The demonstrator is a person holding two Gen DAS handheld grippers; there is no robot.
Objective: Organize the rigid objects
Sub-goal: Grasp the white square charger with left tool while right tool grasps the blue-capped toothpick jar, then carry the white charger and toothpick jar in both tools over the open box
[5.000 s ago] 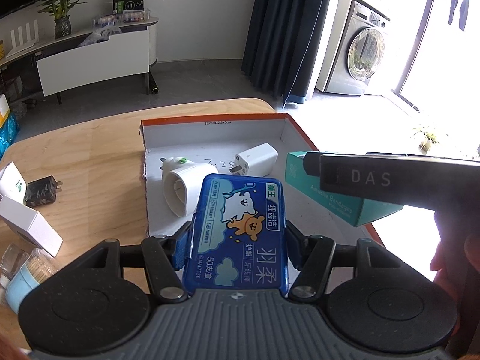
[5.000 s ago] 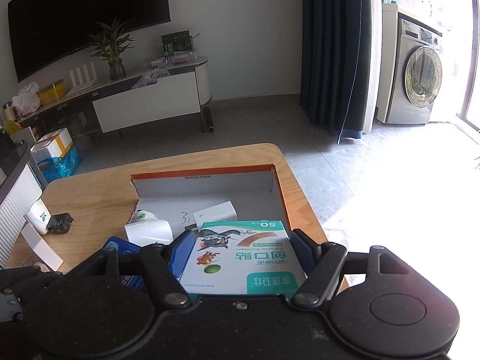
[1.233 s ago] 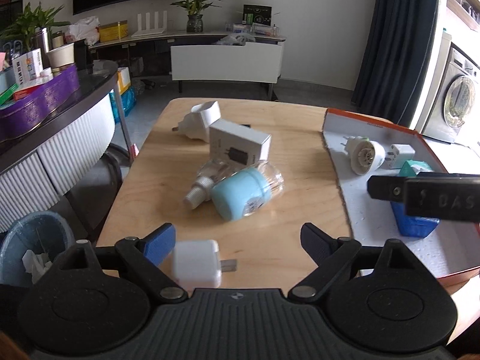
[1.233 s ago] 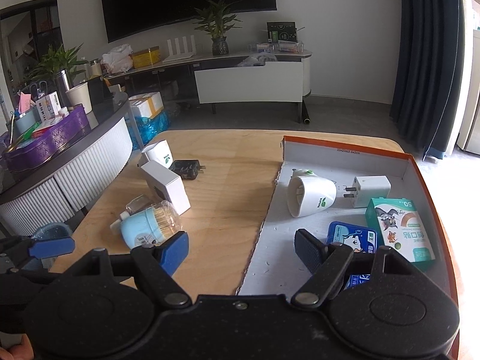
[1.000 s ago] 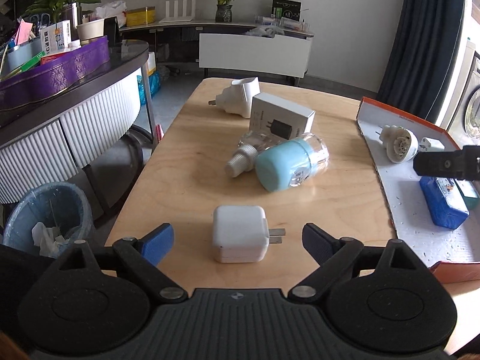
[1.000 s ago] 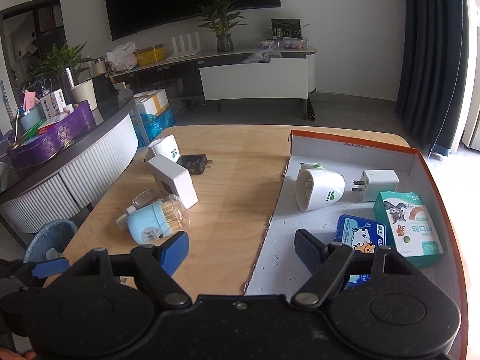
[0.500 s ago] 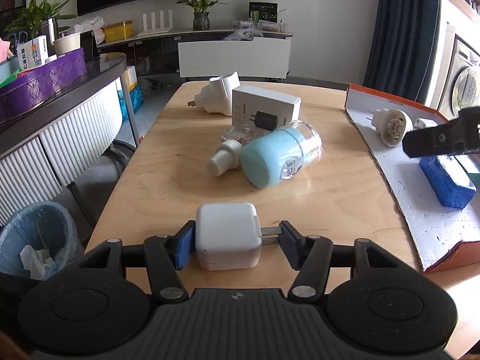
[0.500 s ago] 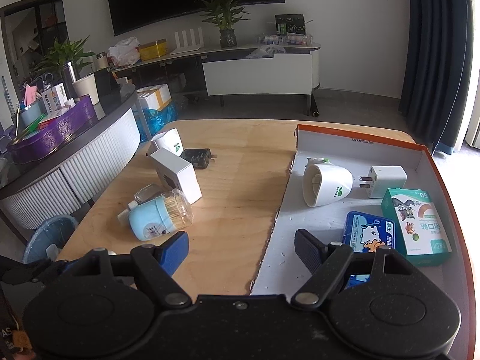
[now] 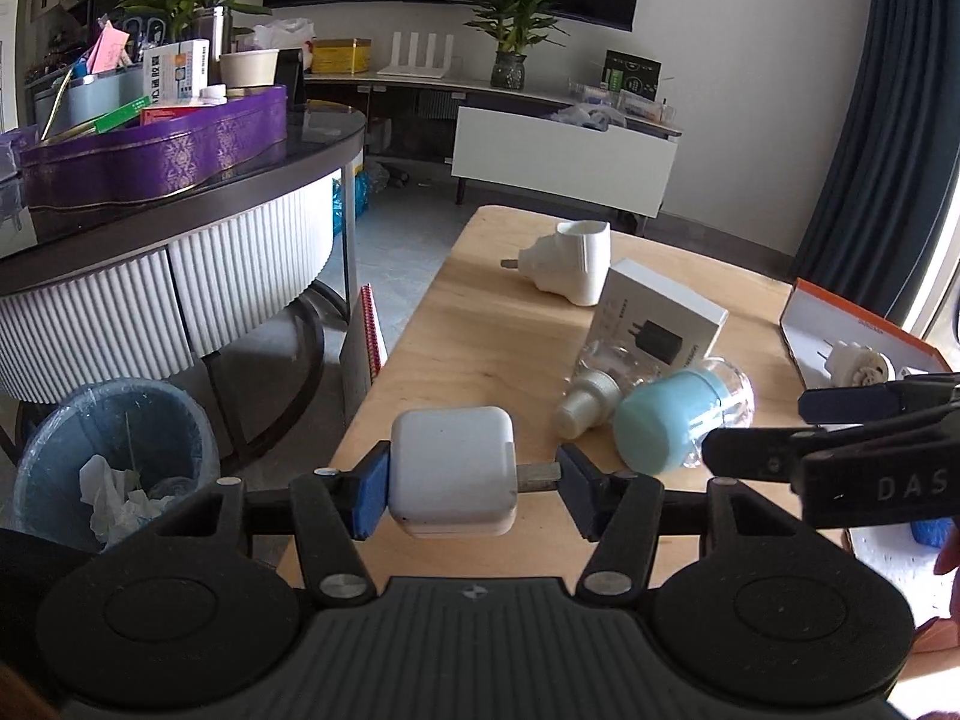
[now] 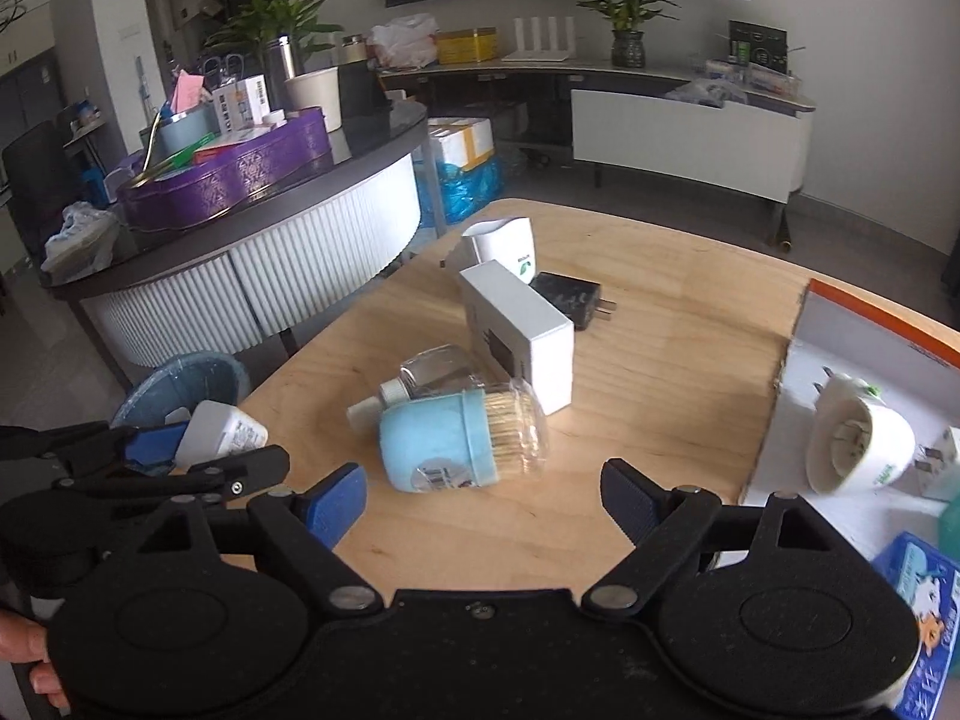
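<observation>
My left gripper [image 9: 468,483] is shut on a white square charger [image 9: 451,471], lifted above the near left corner of the wooden table [image 9: 492,348]; the charger also shows in the right wrist view [image 10: 219,435]. My right gripper [image 10: 483,501] is open and empty, just in front of a blue-capped toothpick jar [image 10: 462,441] lying on its side. Behind the jar lie a small clear bottle [image 10: 429,375], a white box [image 10: 516,330], a black charger [image 10: 567,297] and a white plug adapter [image 10: 501,243]. The orange-rimmed white tray [image 10: 792,336] at the right holds a round white adapter [image 10: 858,450] and a blue box [image 10: 924,606].
A blue waste bin [image 9: 114,450] stands on the floor left of the table. A curved dark counter [image 9: 180,222] with a purple tin [image 9: 156,150] is further left. A low TV bench [image 9: 564,150] lines the back wall.
My left gripper shut on the white charger and lifted it off the table. My right gripper swung left from the tray toward the toothpick jar, still open.
</observation>
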